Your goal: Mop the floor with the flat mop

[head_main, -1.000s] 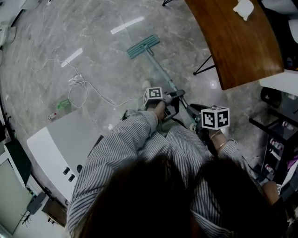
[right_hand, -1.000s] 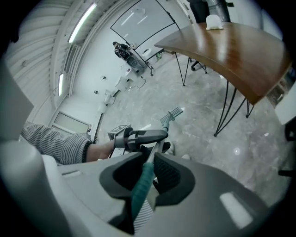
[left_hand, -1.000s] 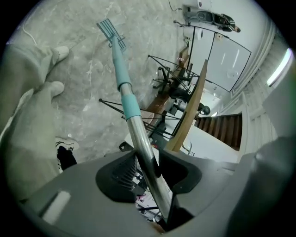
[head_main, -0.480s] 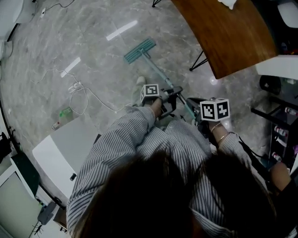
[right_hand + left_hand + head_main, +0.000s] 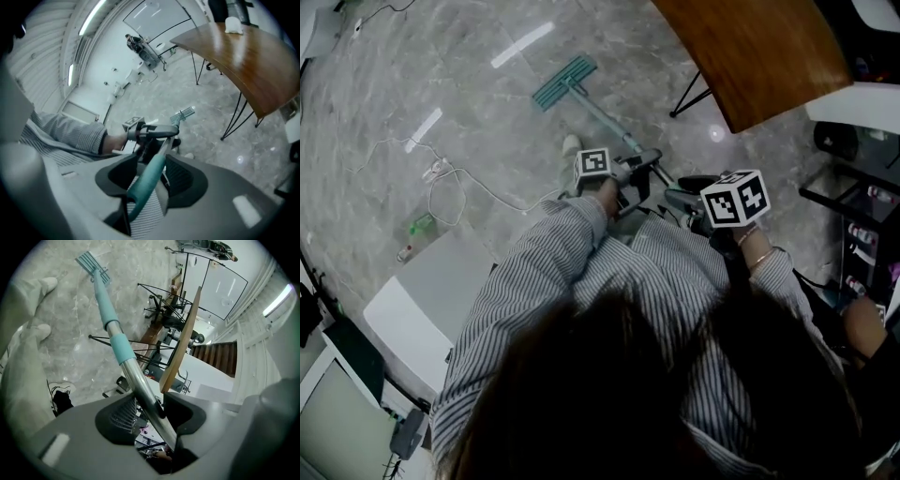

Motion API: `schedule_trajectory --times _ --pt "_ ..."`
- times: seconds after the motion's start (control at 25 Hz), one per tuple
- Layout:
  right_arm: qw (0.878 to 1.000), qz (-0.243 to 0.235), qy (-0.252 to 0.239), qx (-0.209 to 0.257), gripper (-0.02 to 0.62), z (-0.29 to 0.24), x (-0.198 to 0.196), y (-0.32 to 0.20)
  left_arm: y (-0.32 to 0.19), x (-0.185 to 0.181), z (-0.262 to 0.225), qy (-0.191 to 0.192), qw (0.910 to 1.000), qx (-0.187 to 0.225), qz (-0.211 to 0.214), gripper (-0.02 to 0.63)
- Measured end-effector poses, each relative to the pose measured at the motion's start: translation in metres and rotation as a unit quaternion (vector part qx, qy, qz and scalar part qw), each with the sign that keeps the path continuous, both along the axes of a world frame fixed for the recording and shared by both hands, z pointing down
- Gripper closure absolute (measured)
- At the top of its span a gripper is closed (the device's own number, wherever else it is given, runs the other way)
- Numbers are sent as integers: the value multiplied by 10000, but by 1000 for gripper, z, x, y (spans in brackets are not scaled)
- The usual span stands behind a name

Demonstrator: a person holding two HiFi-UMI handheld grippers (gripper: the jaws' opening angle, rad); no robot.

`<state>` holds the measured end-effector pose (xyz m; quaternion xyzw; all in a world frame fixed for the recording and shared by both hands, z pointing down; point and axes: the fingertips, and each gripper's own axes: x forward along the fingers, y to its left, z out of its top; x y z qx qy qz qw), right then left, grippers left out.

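Head view first: the flat mop [image 5: 598,110] runs at a slant from the person's lap out across the grey marble floor [image 5: 487,131]. Its teal mop head [image 5: 564,82] lies flat on the stone, well out in front of the feet and short of the wooden table [image 5: 759,56].

Over to the left gripper [image 5: 642,165]. It sits lower down the pole, and in the left gripper view its jaws are clamped on the bare metal shaft [image 5: 140,385], just below the teal sleeve, with the mop head [image 5: 93,262] far off at the top of the frame.

Now the right gripper [image 5: 686,199], nearer the body. Its jaws have just been opening and stand wide. The right gripper view shows the teal top end of the handle [image 5: 147,180] lying between them with a gap on either side, so nothing is pinched there.

A white cable [image 5: 455,183] loops over the floor to the left of the mop, well apart from it.
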<state>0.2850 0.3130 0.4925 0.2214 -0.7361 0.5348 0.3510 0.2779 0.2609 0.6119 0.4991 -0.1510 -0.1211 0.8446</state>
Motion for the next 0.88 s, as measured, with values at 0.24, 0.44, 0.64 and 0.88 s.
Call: schedule_trajectory --times 0.24,0.44,0.64,0.88 --pt "9977 -81 670 91 435 13 8 18 9 4 4 -100 9996 -13 282 422" --pt "9968 67 782 149 451 25 -1 6 -4 -8 14 -254 9995 -22 206 425" --pt "9971 275 690 191 453 29 -29 -43 -53 -41 21 -328 9990 3 -310 428" --pt "9971 423 579 264 459 50 -91 -138 -151 -108 40 -536 9944 -64 -905 433"
